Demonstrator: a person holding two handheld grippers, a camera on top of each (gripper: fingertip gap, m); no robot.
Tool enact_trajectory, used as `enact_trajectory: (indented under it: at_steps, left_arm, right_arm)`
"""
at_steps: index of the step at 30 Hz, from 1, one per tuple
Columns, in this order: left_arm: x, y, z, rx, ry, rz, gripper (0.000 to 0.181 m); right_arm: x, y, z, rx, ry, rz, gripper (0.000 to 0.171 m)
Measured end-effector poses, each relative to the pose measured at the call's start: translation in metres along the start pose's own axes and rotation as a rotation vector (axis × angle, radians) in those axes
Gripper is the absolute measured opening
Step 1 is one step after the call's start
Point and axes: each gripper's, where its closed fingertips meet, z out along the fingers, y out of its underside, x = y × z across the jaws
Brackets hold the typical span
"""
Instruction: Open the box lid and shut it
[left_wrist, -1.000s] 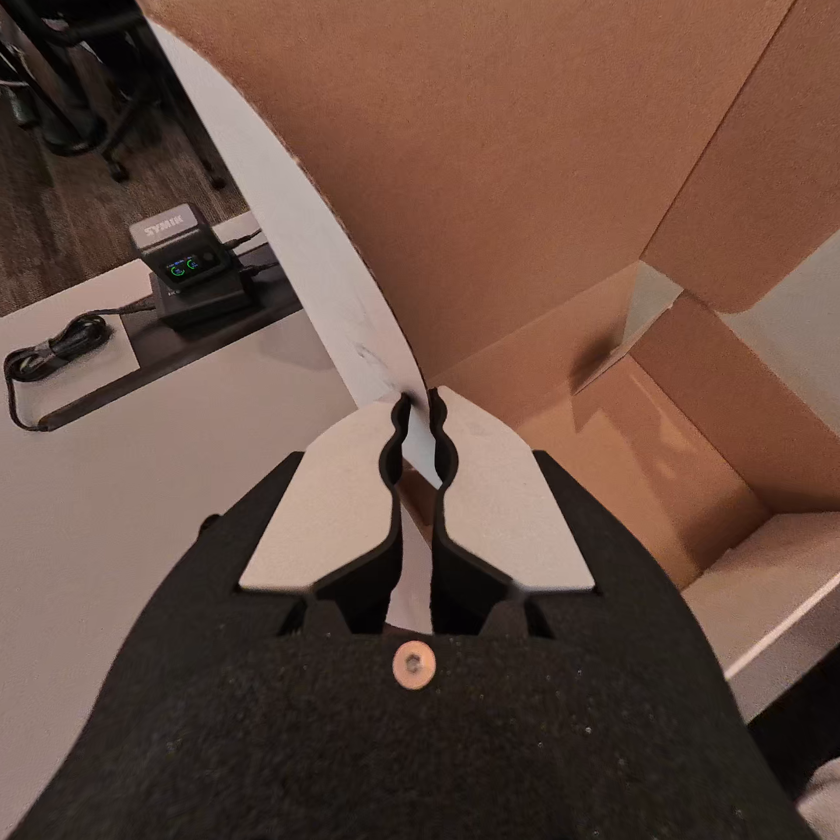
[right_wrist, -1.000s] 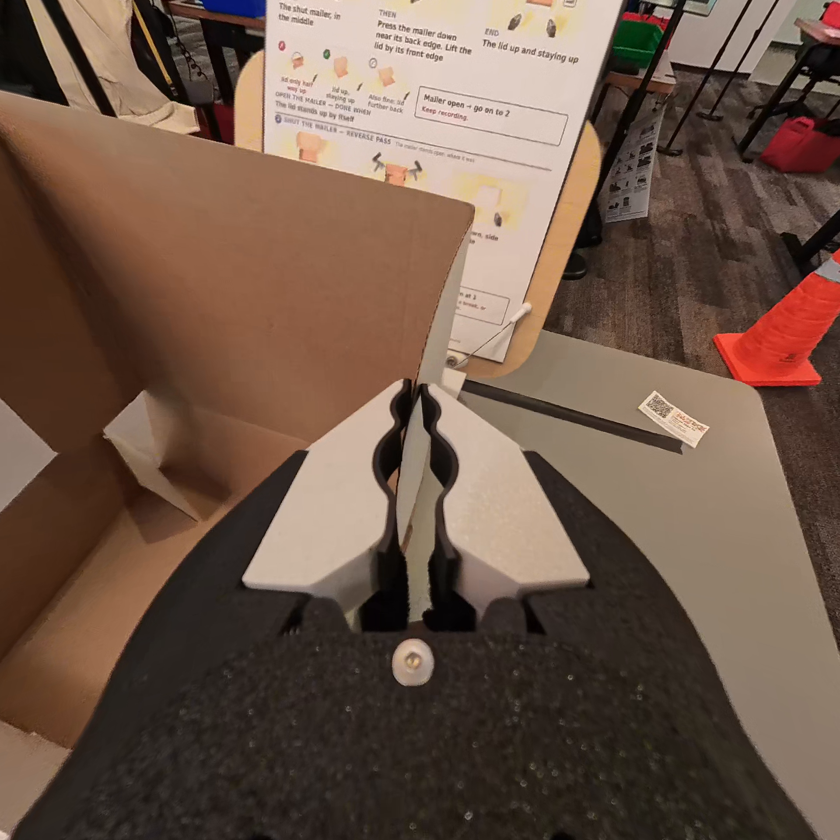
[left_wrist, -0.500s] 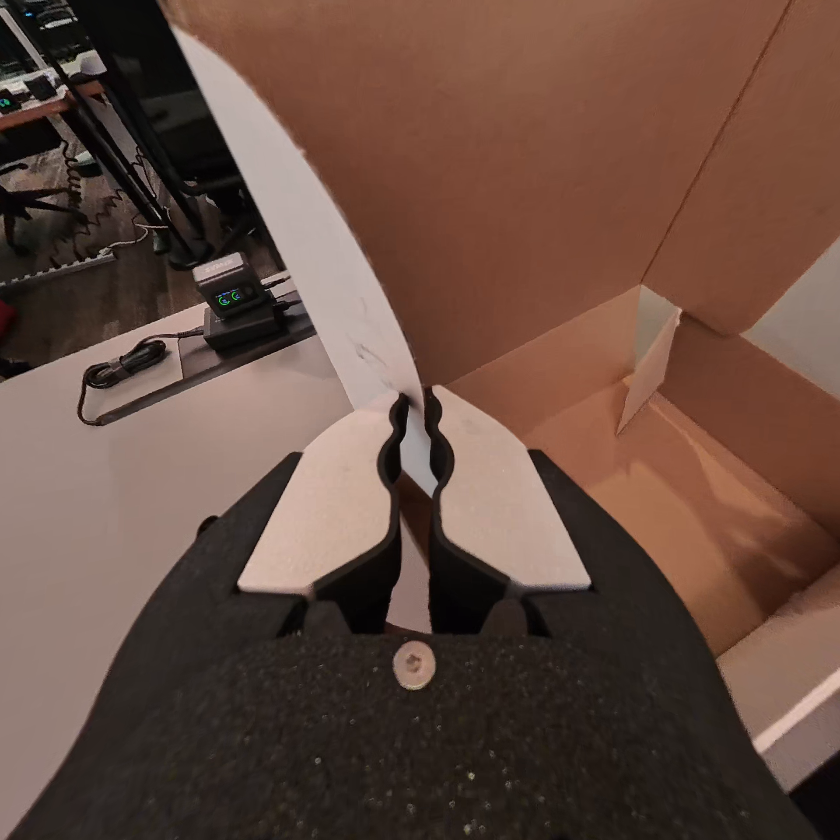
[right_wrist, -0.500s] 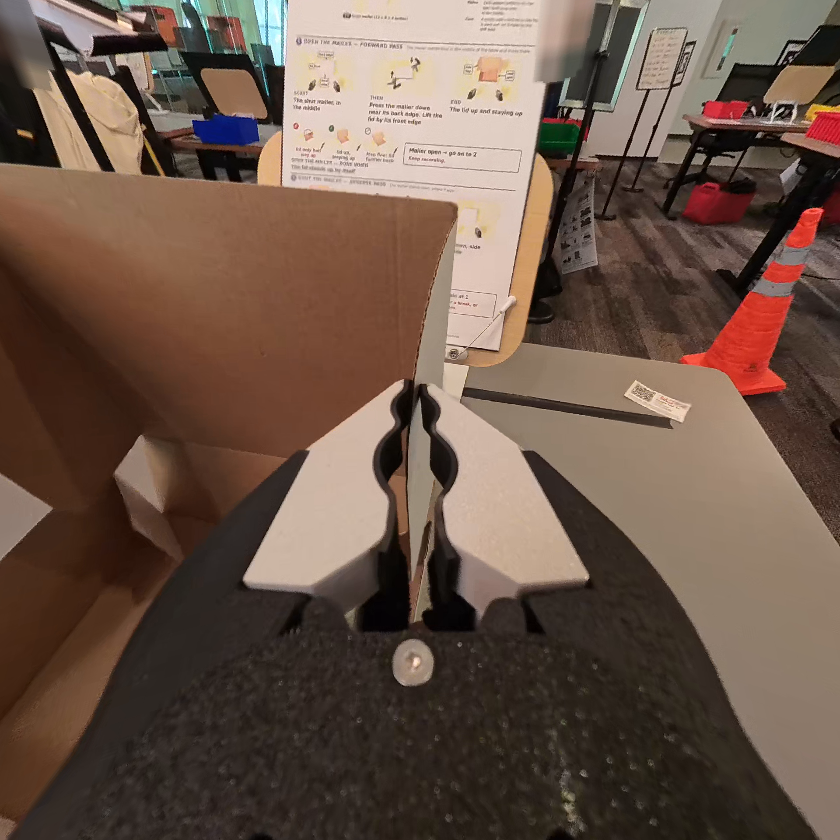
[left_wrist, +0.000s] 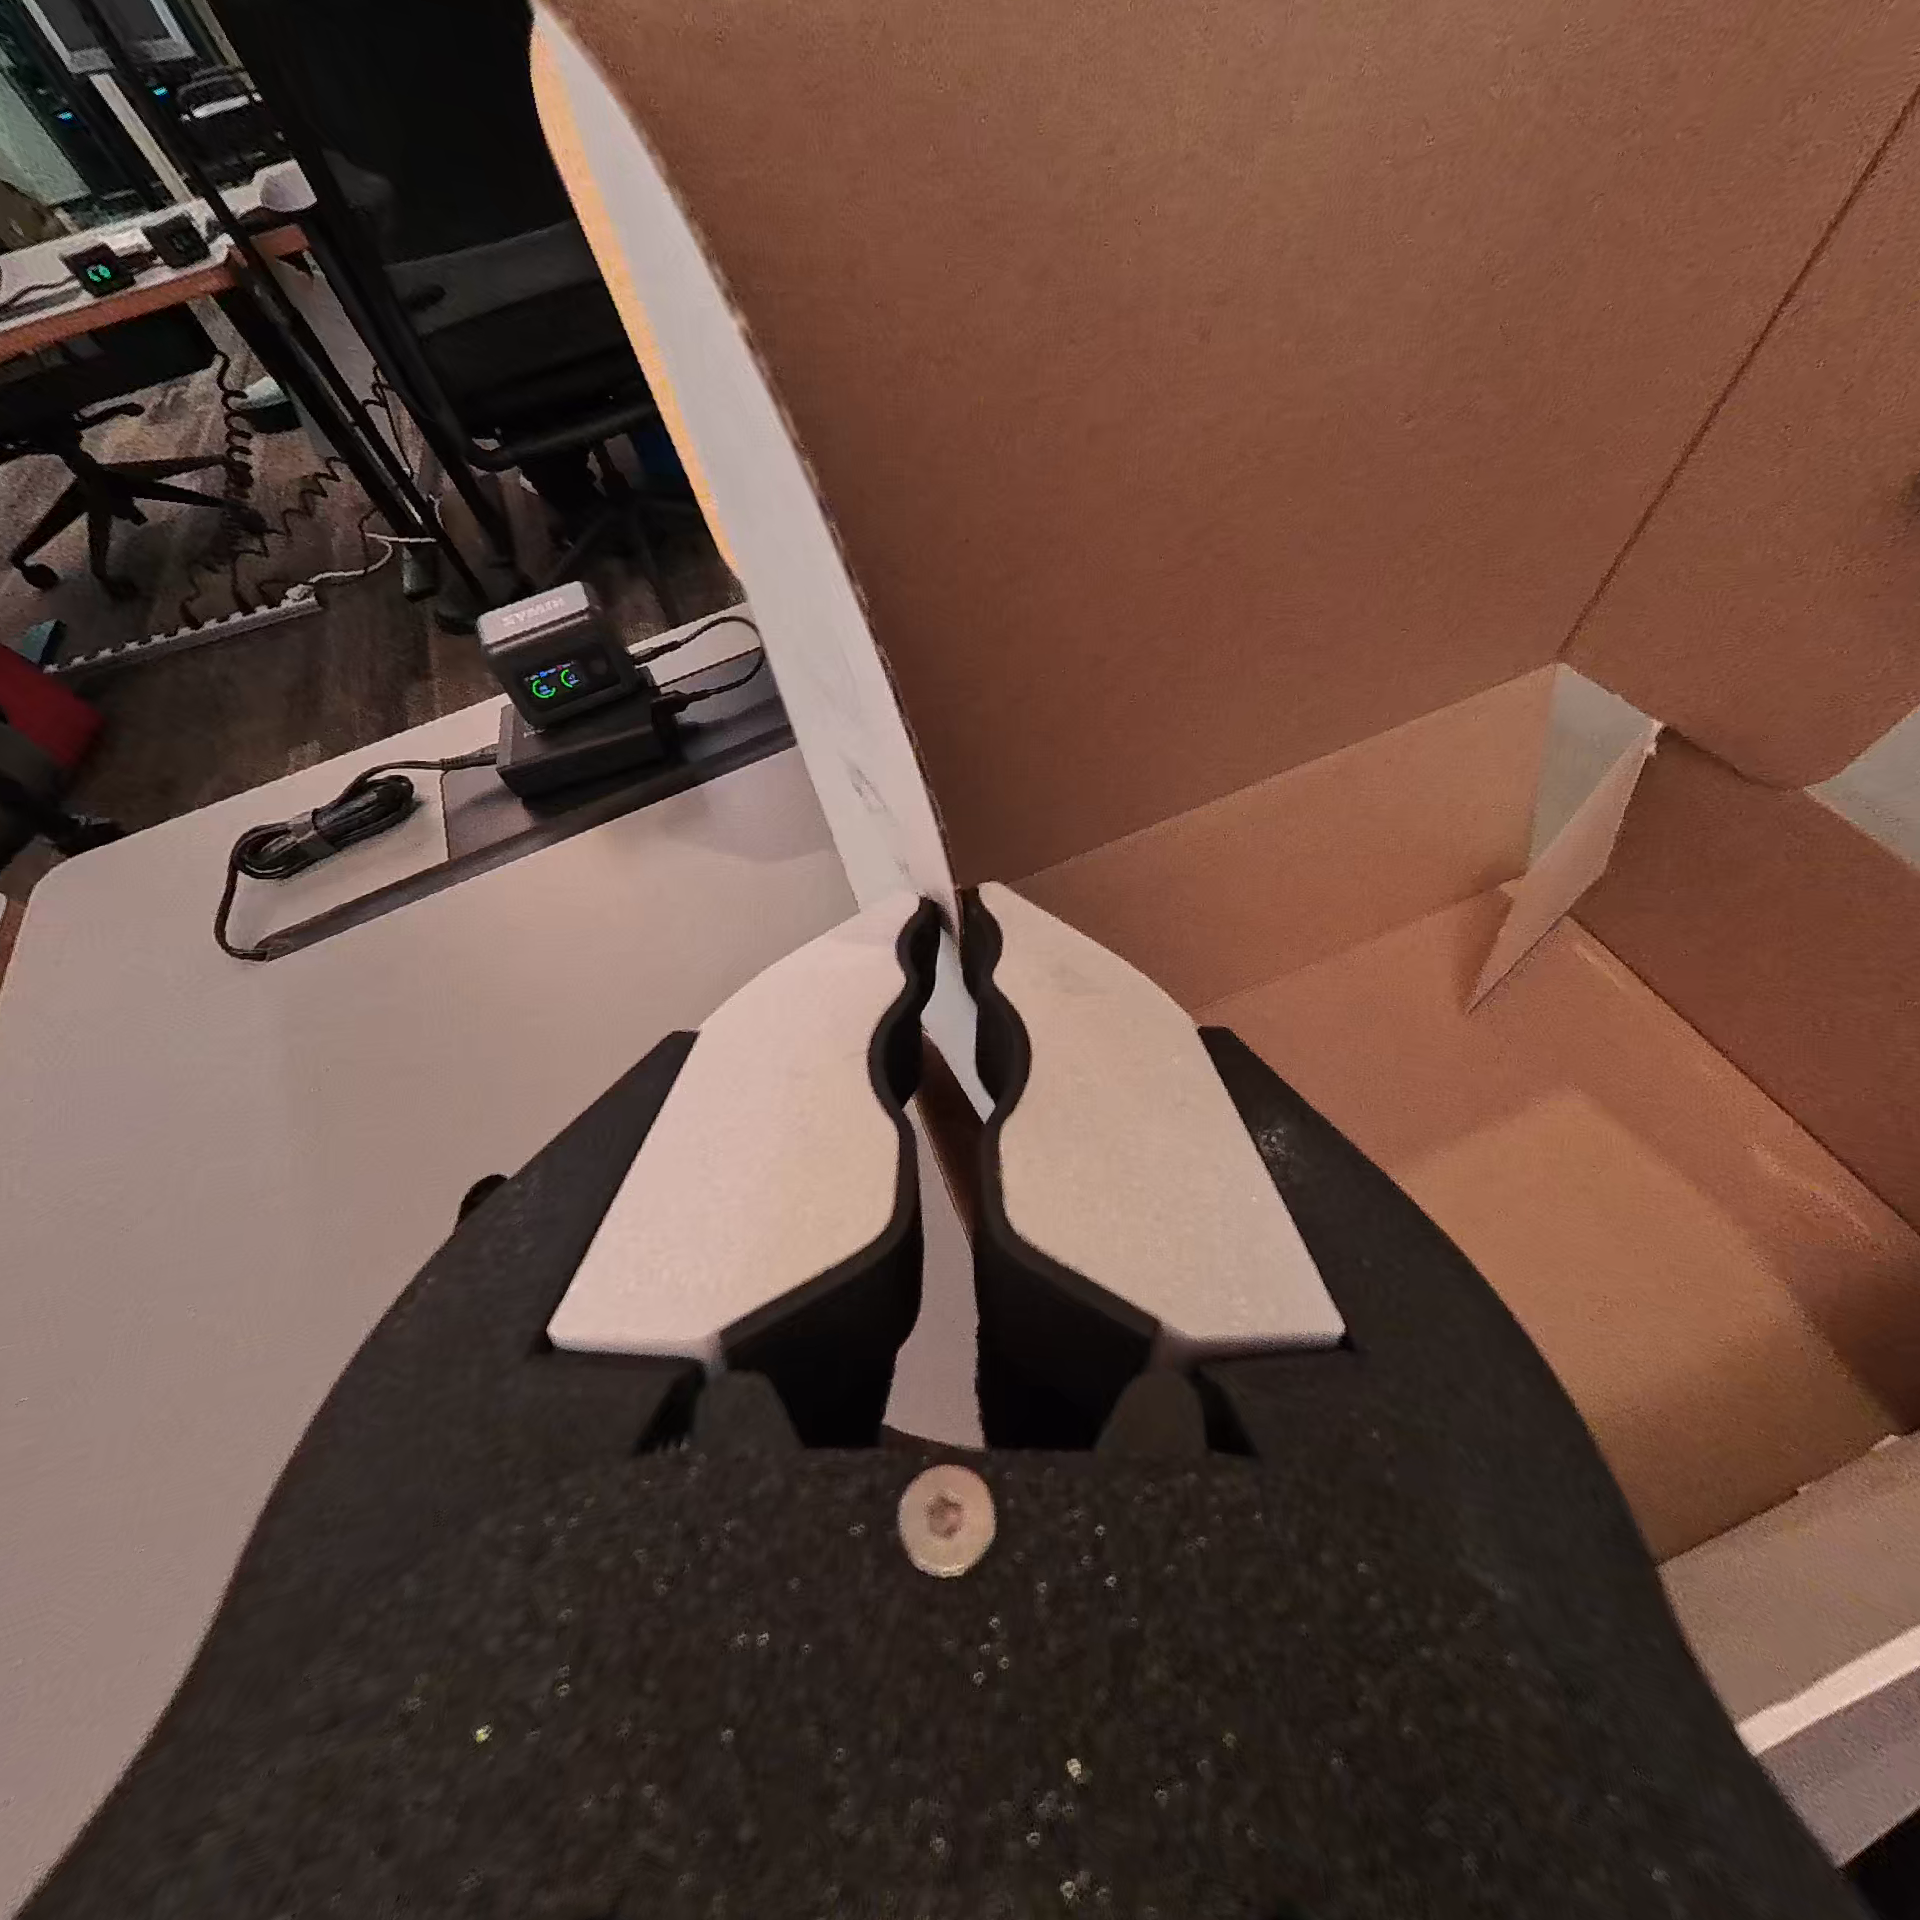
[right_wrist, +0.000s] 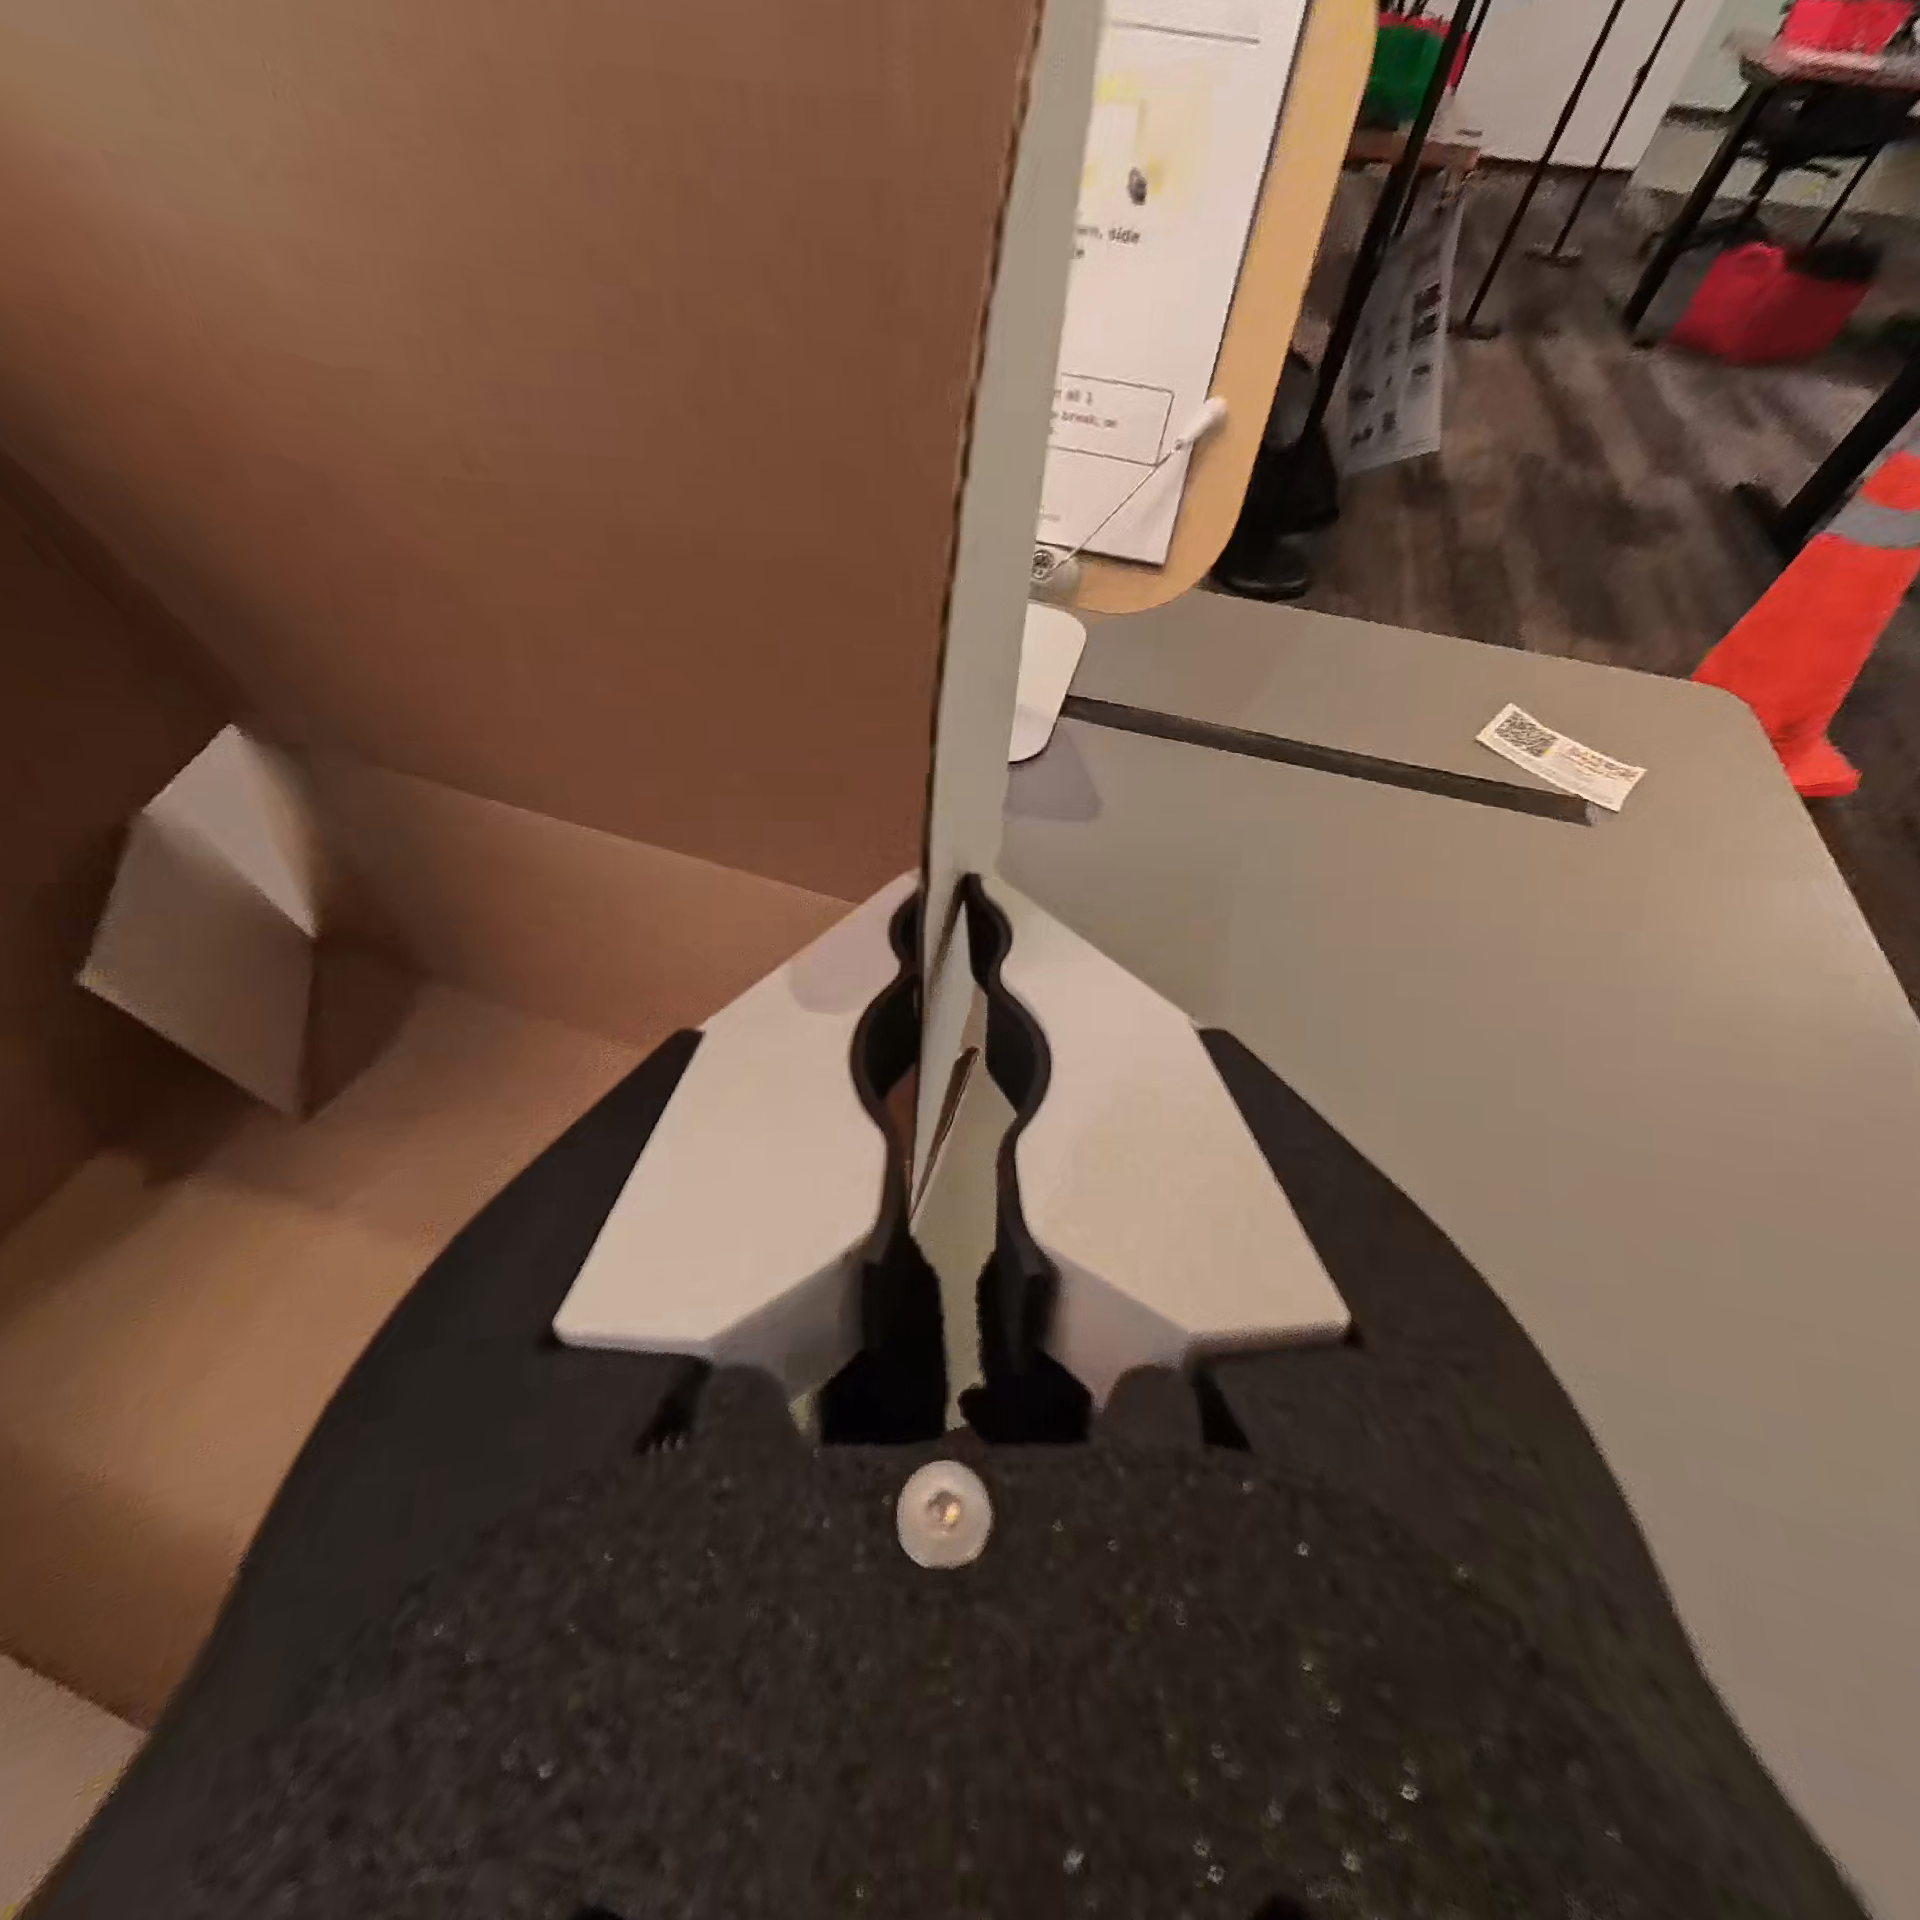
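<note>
The cardboard box is open, brown inside and white outside. Its lid stands raised over the empty box floor. My left gripper is shut on the lid's left side flap, a rounded white panel. In the right wrist view the lid rises at the left. My right gripper is shut on the lid's right side flap, seen edge on. A folded corner tab sits inside the box.
A grey table carries the box. A charger with green lights and a coiled cable sit at its far left. A paper sign board stands behind the table. A label sticker lies at the right. An orange cone stands on the floor. The gap from one gripper's tips to the other's is roughly 30 cm.
Both grippers have risen and tipped back with the side flaps. The lid has swung further up, and more of the box floor shows.
</note>
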Motion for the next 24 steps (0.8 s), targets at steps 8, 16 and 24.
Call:
enact_trajectory:
  at_steps: [8, 16, 24]
  left_arm:
    - [0.013, -0.005, 0.002, -0.015, -0.049, 0.029, 0.006]
    - [0.018, -0.003, 0.0, 0.017, -0.061, 0.051, 0.008]
    - [0.03, 0.001, -0.022, 0.043, -0.063, 0.106, 0.032]
  right_arm:
    - [-0.023, -0.006, -0.002, -0.078, 0.029, -0.032, 0.007]
    - [-0.013, 0.001, -0.001, -0.025, 0.081, 0.003, 0.003]
    - [-0.013, 0.006, -0.012, 0.136, 0.194, -0.044, 0.001]
